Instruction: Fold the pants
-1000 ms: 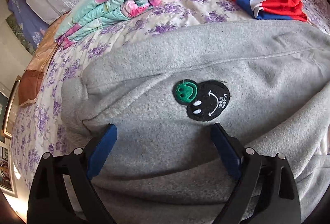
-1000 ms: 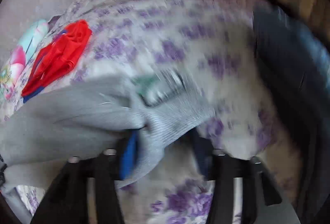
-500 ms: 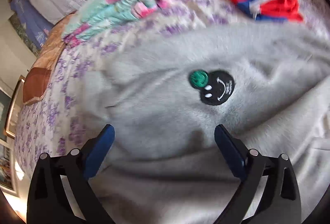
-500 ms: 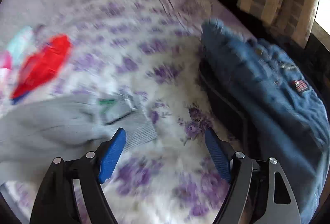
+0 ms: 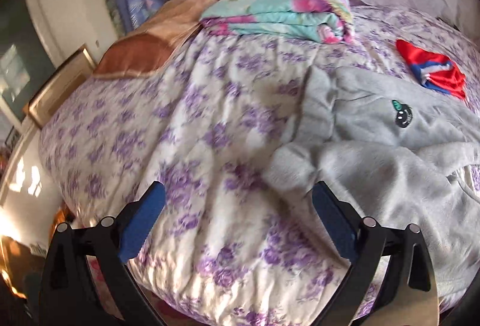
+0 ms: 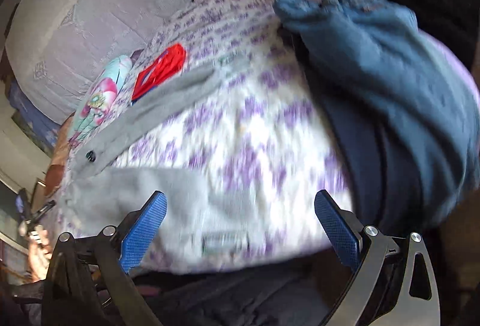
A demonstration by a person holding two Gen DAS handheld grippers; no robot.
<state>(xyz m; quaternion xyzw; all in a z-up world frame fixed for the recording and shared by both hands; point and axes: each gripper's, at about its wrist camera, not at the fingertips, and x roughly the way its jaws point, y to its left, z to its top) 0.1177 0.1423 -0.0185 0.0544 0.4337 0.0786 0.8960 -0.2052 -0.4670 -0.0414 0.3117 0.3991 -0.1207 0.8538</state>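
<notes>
**Two claws wide, grey pants loose on the bed**

Both of my grippers hang over the purple-flowered bedspread (image 5: pixel 210 122) with nothing between their blue pads. My left gripper (image 5: pixel 238 206) stands spread wide above bare quilt; the grey pants (image 5: pixel 375 152) lie rumpled just to its right, touched by neither finger. A dark smiley patch (image 5: pixel 403 115) shows on the grey cloth.

My right gripper (image 6: pixel 240 215) has its jaws opening, at full spread, empty. In its blurred view the grey pants (image 6: pixel 168 104) run as a long band across the bedspread (image 6: pixel 255 131), with more grey cloth near my left finger; I cannot tell whether it touches.

Other things noted:
- red and blue garment (image 5: pixel 432 70) beyond the pants, close to them
- folded floral blanket (image 5: pixel 282 13) at the far side of the bed
- blue denim heap (image 6: pixel 375 55) on the bed's right side, apart from the grey pants
- brown satin cloth (image 5: pixel 144 49) at the far left corner
</notes>
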